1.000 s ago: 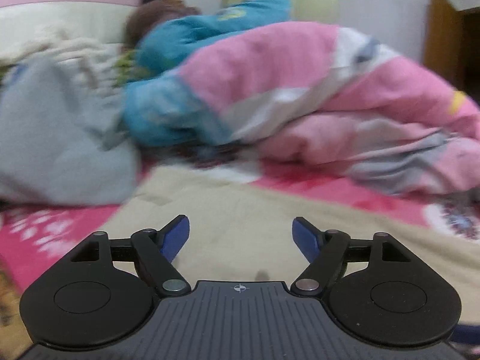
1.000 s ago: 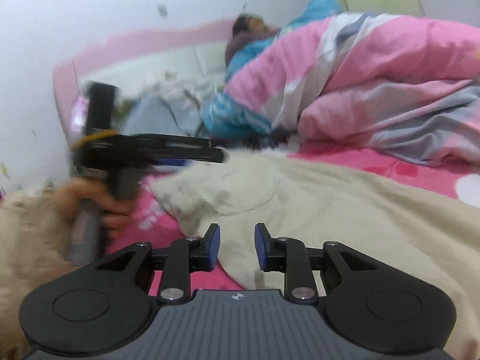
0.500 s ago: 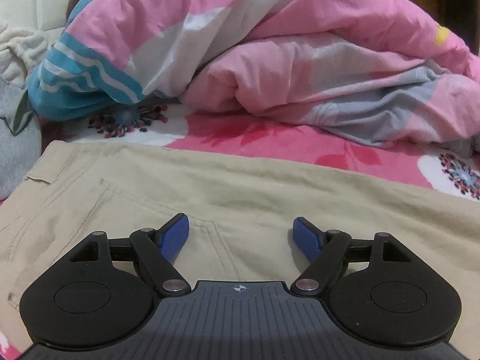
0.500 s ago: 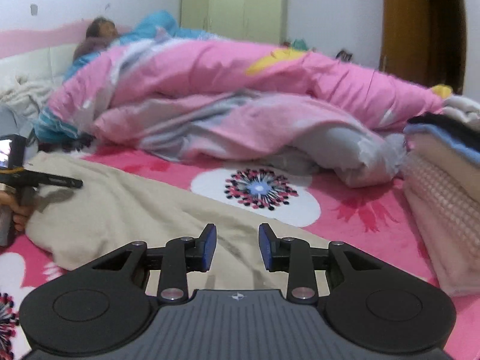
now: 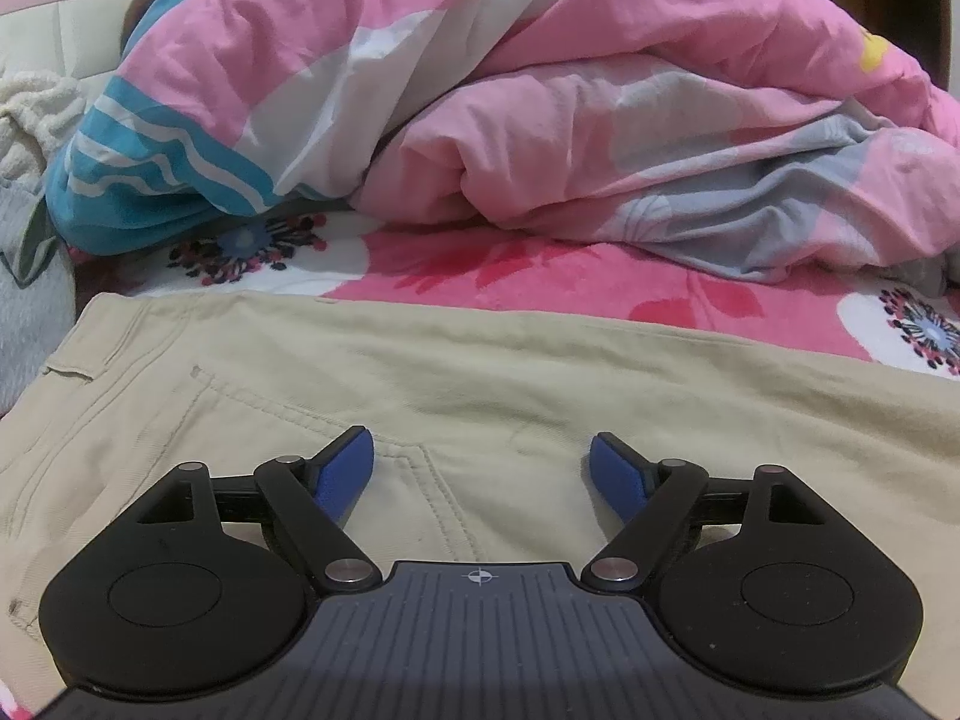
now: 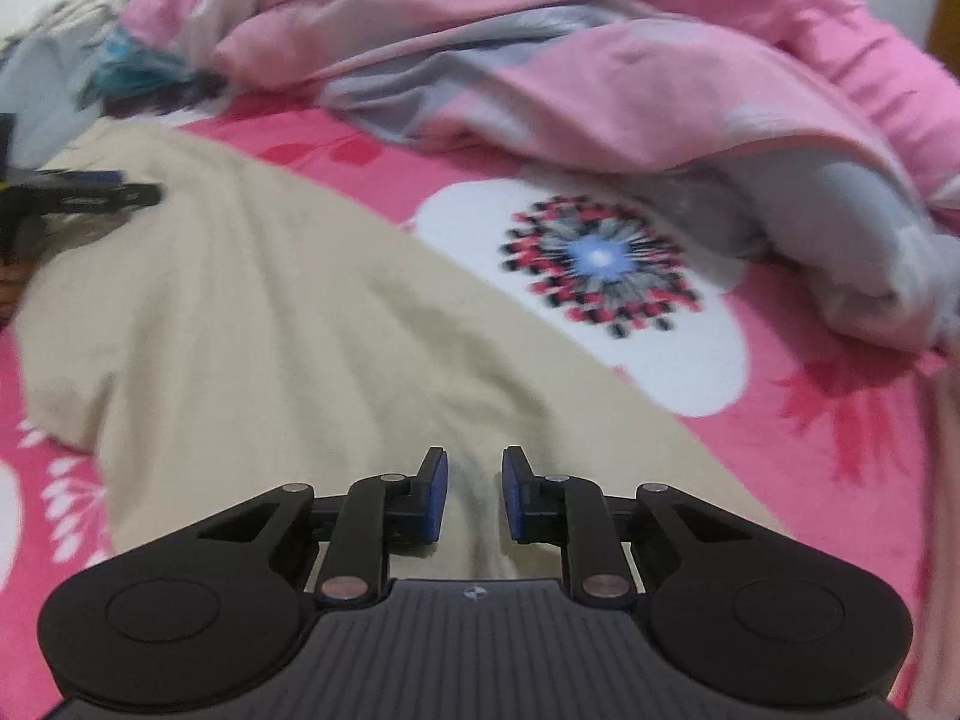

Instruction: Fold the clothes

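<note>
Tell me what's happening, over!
Left gripper open over beige trousers. Right gripper closing, nothing gripped. Pink quilt behind, clear.

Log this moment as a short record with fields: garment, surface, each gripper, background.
garment: beige trousers, spread flat, pocket side up
surface: pink flowered bedsheet
left gripper: open, above the trousers near the pocket, nothing between the fingers
right gripper: narrow gap, jaws have just been closing, over trouser fabric, no grip visible
background: bunched pink duvet
</note>
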Demonstrator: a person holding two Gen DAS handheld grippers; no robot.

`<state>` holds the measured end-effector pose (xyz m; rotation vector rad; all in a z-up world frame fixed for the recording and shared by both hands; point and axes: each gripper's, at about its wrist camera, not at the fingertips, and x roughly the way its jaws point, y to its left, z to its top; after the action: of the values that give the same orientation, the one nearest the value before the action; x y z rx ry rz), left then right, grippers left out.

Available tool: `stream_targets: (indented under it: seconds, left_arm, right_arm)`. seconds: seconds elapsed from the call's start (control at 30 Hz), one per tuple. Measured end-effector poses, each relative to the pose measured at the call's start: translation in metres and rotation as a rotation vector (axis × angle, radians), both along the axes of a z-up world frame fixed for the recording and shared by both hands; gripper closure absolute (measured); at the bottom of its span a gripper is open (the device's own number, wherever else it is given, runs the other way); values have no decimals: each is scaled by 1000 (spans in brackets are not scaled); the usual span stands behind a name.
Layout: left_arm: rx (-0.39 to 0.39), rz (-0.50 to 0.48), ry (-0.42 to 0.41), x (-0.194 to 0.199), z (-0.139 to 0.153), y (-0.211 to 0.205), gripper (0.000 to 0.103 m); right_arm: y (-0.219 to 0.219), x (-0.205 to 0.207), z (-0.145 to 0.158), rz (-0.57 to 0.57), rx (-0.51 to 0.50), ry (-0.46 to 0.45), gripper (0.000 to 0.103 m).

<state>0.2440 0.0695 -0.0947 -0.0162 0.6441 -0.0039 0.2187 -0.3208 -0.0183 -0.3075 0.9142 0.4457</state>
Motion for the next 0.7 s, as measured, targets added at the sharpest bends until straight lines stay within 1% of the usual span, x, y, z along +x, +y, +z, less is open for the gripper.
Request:
stream_targets:
  seconds: [0.1,0.13,0.23,0.27,0.3,0.33,0.37,0.47,0.53,0.7]
  left_arm:
    - [2,0,0,0,0,0,22]
    - [3,-1,0,0,0,0,22]
    - [5,-2,0,1,-1,-1,21]
    - [3,-2,0,1,-1,-1,21]
    - [1,-2,0,1,-1,0,21]
    - [0,-3,0,1,-1,0,21]
    - [-1,-2,0,1,-1,0,21]
    - [1,-1,1,1,0,0,20]
    - [4,0,1,1,0,0,20]
    - [6,1,1,0,-1,-1,20]
  right_arm:
    - [5,-6,-1,47,-22,8,82]
    - [7,-6,-2,47,-35,6,82]
    - [6,2,-5,2,-41,4,82]
    - [6,3,-6,-7,-36,6,85]
    - [6,3,-7,-9,-26,9,98]
    - [8,0,-5,-10,-26,-3,100]
    - [11,-5,-2,-7,-36,-26,102]
    - [23,-29,17,18,-63,-148,102]
    - [26,-38,30,10,-81,-213,102]
    - [22,-33,49,-37,-116,-288,102]
